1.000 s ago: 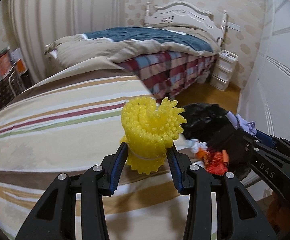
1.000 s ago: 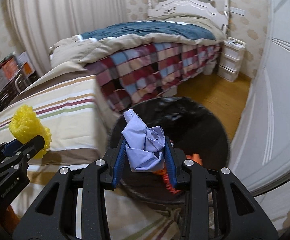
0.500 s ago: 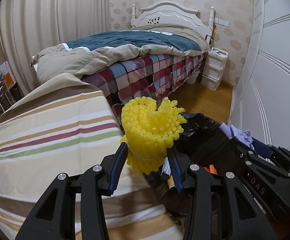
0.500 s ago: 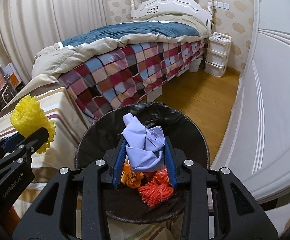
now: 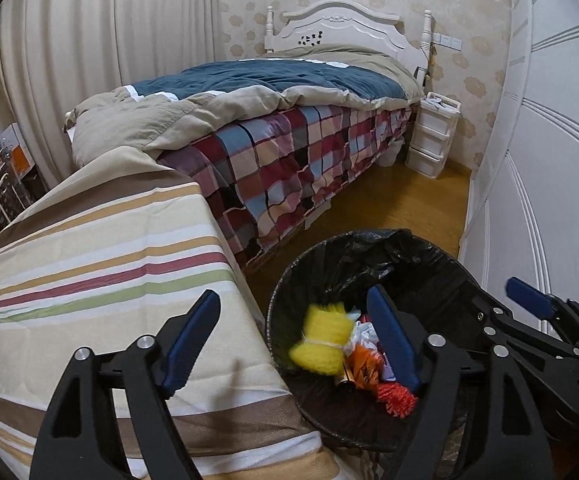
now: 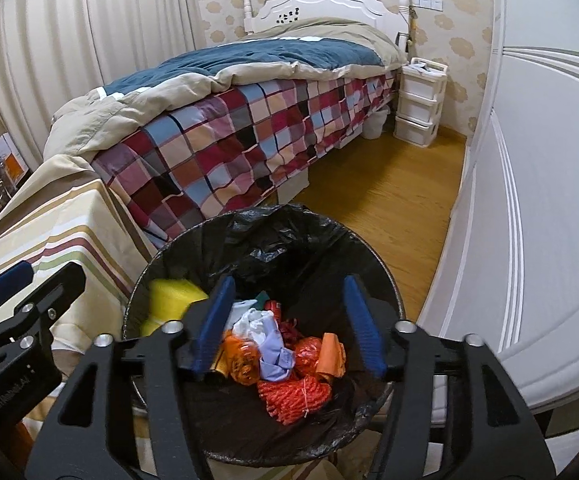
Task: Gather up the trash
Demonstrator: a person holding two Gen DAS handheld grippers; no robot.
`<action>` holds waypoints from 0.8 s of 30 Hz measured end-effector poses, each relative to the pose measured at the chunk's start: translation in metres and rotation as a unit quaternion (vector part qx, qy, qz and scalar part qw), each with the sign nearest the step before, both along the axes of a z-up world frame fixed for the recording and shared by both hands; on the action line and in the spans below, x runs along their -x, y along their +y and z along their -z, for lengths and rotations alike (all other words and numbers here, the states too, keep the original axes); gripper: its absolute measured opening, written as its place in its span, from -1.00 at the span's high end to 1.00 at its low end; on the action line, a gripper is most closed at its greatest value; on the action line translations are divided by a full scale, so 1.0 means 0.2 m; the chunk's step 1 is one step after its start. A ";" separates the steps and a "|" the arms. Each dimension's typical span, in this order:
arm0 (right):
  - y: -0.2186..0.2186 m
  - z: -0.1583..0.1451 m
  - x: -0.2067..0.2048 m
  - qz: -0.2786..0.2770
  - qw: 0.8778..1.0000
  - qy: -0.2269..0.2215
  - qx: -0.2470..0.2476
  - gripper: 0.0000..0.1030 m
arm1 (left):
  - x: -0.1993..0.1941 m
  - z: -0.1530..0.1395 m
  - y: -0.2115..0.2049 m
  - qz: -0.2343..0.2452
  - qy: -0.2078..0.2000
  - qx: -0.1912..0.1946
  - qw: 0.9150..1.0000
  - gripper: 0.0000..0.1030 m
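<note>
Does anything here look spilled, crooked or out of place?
Nothing stands out. The yellow foam netting bundle, lilac crumpled cloth and orange scraps all lie inside the black-lined round bin, which stands upright; none shows outside it.

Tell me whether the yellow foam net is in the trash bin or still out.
In. The yellow foam net lies inside the black-lined trash bin beside orange scraps, and the left gripper above it is open and empty.

The right gripper (image 6: pixel 289 324) hangs over the black-lined trash bin (image 6: pixel 385 268) with its 2 blue fingers (image 6: pixel 214 320) spread wide and nothing between them. In the bin lie a yellow foam net (image 6: pixel 169 296), a pale blue crumpled cloth (image 6: pixel 273 352) and a red mesh bundle (image 6: pixel 293 396). The left gripper (image 6: pixel 9 304) shows at the left edge.
</note>
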State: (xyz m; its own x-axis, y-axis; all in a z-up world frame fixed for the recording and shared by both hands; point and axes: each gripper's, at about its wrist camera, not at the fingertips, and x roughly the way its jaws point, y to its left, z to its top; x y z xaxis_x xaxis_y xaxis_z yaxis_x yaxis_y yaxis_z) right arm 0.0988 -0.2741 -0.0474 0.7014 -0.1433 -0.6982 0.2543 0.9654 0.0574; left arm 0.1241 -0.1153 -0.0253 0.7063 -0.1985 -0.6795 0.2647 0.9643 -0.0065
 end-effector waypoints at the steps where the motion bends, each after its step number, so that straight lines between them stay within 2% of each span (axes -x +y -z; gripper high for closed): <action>1: 0.00 0.00 0.00 0.002 1.000 -0.001 0.002 -0.23 | 0.00 0.00 0.00 -0.001 0.000 0.000 1.000 -0.53; 5: 0.01 -0.02 0.02 0.006 1.000 -0.005 0.011 -0.44 | 0.01 -0.02 0.04 -0.010 -0.006 0.001 1.000 -0.60; 14: 0.07 -0.08 0.11 0.004 0.999 -0.010 0.030 -0.68 | 0.11 -0.08 0.12 -0.027 -0.030 -0.009 0.999 -0.68; 24: 0.21 -0.15 0.31 -0.013 0.999 -0.026 0.046 -0.76 | 0.30 -0.16 0.29 -0.051 -0.048 -0.005 0.998 -0.72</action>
